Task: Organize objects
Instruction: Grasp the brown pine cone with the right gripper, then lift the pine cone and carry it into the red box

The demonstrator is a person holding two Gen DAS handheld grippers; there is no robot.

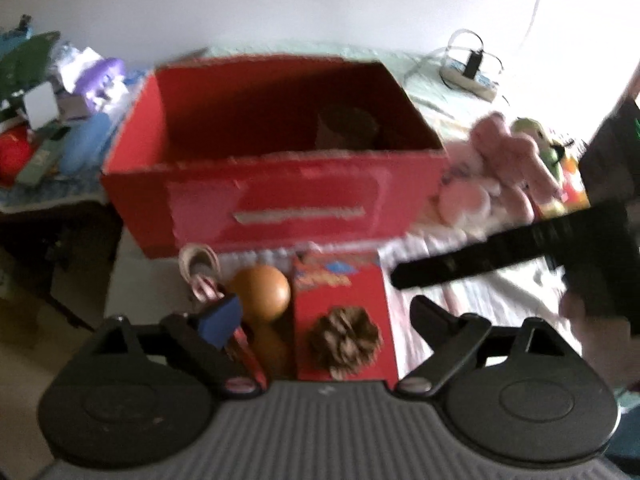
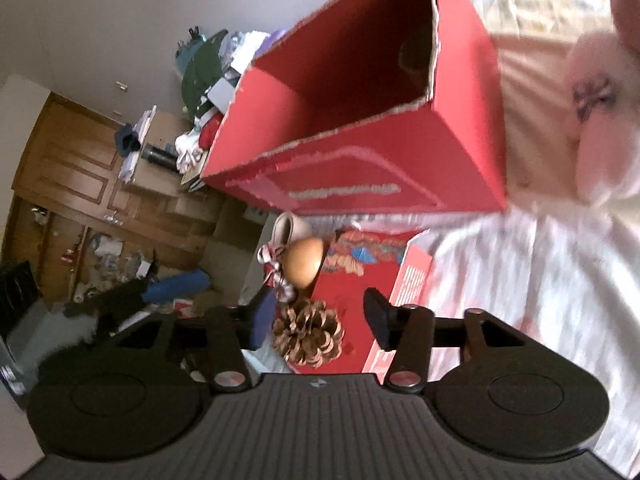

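An open red cardboard box (image 1: pixel 276 184) (image 2: pixel 360 152) stands on the bed, with a brown round thing (image 1: pixel 348 126) inside. In front of it lies a flat red box (image 1: pixel 344 292) (image 2: pixel 352 280) with a pine cone (image 1: pixel 344 342) (image 2: pixel 308 338) resting on it. Beside that sit an orange-brown ball (image 1: pixel 262 294) (image 2: pixel 306 262) and a red-white ribbon (image 1: pixel 204 280) (image 2: pixel 276 276). My left gripper (image 1: pixel 326 316) is open wide above the ball and the cone. My right gripper (image 2: pixel 320 314) is open too, and the cone lies between its fingers without being pressed.
A pink plush toy (image 1: pixel 504 160) (image 2: pixel 600 120) and a green toy (image 1: pixel 540 140) lie right of the red box. A blurred black bar (image 1: pixel 500 248) reaches in from the right. Clutter (image 1: pixel 60 112) is piled at the left, a power strip (image 1: pixel 468 72) at the back.
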